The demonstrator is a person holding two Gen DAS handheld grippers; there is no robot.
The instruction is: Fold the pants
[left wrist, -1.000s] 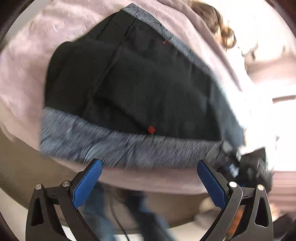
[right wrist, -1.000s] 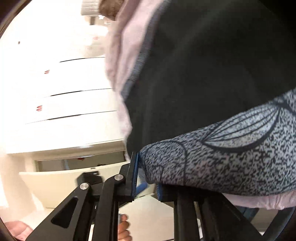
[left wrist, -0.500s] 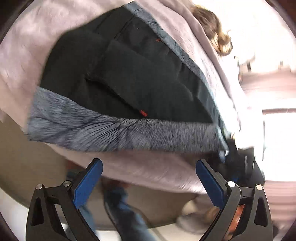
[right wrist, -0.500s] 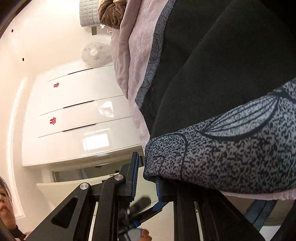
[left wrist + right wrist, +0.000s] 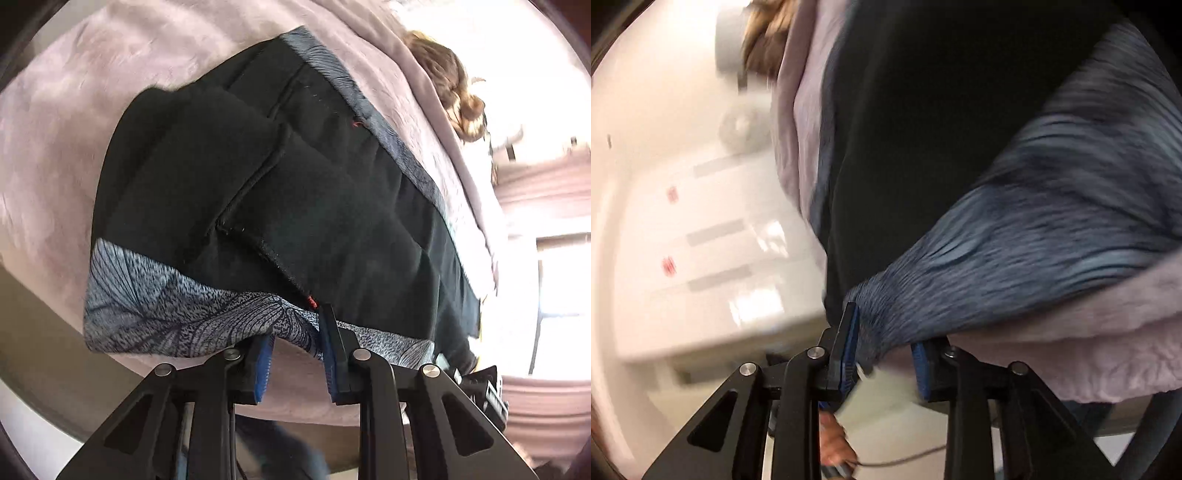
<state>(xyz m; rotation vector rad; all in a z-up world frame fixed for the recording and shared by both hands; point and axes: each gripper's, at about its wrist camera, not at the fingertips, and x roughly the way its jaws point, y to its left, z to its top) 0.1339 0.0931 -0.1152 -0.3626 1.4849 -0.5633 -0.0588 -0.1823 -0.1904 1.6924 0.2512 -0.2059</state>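
Observation:
The black pants (image 5: 280, 192) with a grey-blue patterned band (image 5: 177, 314) lie on a pink blanket (image 5: 74, 110). My left gripper (image 5: 295, 354) is shut on the middle of the near patterned band. In the blurred right wrist view the pants (image 5: 923, 129) fill the upper right. My right gripper (image 5: 882, 350) is shut on the corner of the patterned band (image 5: 1034, 240), which bunches between the blue pads.
The pink blanket (image 5: 1071, 332) hangs over the bed's near edge. A brown furry item (image 5: 454, 92) lies at the far end of the bed. White wardrobe doors (image 5: 701, 221) stand to the left in the right wrist view. A bright window (image 5: 554, 288) is at right.
My left gripper moved forward to the patterned band and closed on it; it was open and apart from it before. My right gripper stays clamped on the band's corner and is moving.

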